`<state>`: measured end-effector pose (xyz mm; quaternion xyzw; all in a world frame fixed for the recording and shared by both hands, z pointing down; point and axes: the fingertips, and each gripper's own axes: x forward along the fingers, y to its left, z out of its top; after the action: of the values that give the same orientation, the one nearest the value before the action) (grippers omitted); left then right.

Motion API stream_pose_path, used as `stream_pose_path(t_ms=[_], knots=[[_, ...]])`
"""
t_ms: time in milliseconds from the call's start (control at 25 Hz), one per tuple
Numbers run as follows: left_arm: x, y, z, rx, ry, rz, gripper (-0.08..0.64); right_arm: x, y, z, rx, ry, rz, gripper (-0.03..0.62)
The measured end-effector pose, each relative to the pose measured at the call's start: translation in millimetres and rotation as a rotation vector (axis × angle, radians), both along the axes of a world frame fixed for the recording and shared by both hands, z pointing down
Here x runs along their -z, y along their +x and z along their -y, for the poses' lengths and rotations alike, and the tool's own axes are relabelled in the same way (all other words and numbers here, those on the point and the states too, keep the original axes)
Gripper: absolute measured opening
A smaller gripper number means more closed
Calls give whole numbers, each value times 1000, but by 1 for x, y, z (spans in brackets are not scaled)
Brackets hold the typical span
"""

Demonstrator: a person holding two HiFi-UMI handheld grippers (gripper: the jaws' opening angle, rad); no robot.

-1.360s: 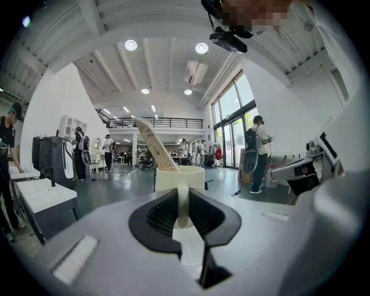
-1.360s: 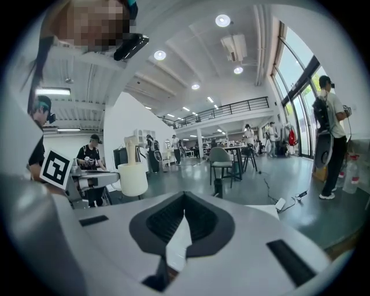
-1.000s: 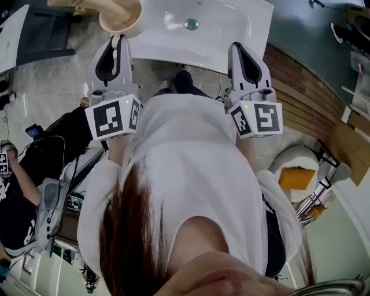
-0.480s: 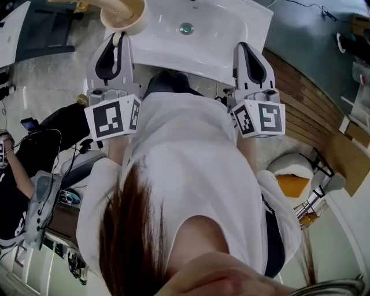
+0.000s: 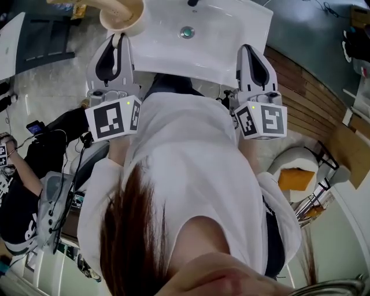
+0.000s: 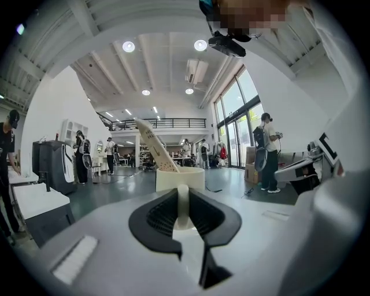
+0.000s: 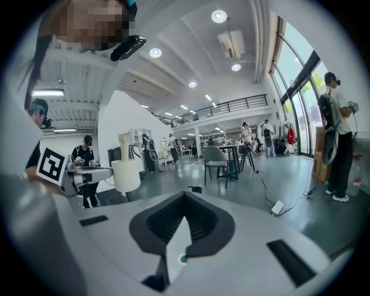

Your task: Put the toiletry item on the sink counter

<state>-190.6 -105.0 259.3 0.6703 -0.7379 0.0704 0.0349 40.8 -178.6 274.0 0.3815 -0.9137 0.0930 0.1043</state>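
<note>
A cream cup (image 5: 121, 14) with a cream toothpaste tube (image 5: 113, 4) standing in it hangs over the left rim of the white sink counter (image 5: 231, 34). My left gripper (image 5: 117, 39) is shut on the cup's handle. In the left gripper view the handle (image 6: 182, 199) stands upright between the jaws of the left gripper (image 6: 182, 193), with the cup (image 6: 179, 178) and the tube (image 6: 153, 144) just beyond. My right gripper (image 5: 247, 49) is shut and holds nothing, over the sink's front right edge. In the right gripper view the right gripper (image 7: 185, 199) has the cup (image 7: 126, 173) to its left.
The sink's drain (image 5: 187, 32) lies between the grippers, with the tap (image 5: 192, 3) behind it. A seated person (image 5: 17, 191) and cables are on the floor at left. Wooden decking (image 5: 300, 98) and a white stool with an orange item (image 5: 295, 176) lie at right.
Both grippers have edged forward over the sink's front edge. The cup has stayed in the left gripper, and the right gripper has stayed shut.
</note>
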Motion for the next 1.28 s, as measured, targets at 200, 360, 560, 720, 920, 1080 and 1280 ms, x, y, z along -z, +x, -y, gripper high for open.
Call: stream_pose_path(t_ms=[200,360,560,720,920,1080,1280], knots=[[6,-12,12,-33,0,10,49,7,-9,1,-29,7,-17,5],[1,-18,19,-59,-2,6,49,2,-10,2,-62,-6,-28,5],[-12,-36,24,-86,-8,-1,49,-11,-23,-4,-88,-27,-54,5],[-22,-55,21,-106,-12,-11,49,-19,-41,-15,-110,-35,-65,5],[-23,-56,37,-130,-15,-5,49,-21,-44,-6,-127,-43,-65,5],[-29,-73,44,-127,-9,-4,49,-27,-58,0,-139,-44,-68,5],[-33,-85,60,-106,11,9,49,-33,-64,12,-145,-39,-53,5]])
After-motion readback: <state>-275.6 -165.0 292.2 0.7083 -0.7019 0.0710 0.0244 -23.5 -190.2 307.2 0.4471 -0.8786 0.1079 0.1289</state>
